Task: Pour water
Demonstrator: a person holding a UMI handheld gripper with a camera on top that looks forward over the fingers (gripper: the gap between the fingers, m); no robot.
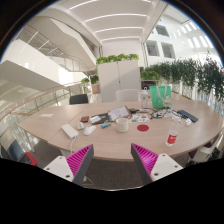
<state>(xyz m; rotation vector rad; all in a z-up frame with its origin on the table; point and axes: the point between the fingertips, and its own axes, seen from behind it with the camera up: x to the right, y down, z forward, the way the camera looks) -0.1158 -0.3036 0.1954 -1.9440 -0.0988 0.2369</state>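
Magenta pads (81,160) lined the inner faces of the claw (113,163), whose two fingers stood spread wide apart and released, with nothing between them. Beyond the fingers lay a large oval wooden desk (60,138), well apart from the claw. On the desk, ahead of the claw and slightly to its right, stood a white mug (122,125), with a red round coaster (143,127) just beside it on the right. Farther right, a small red can (172,138) stood upright near the front edge of the desk. Beyond these, toward the far right side of the desk, a clear green pitcher (160,96) stood upright; whether it held water could not be determined. Left of the mug, papers (71,130) and small items lay scattered on the desk surface. A dark chair (78,99) stood behind the far side of the desk. White cabinets (118,73) and green plants (190,74) occupied the background beyond the desk.
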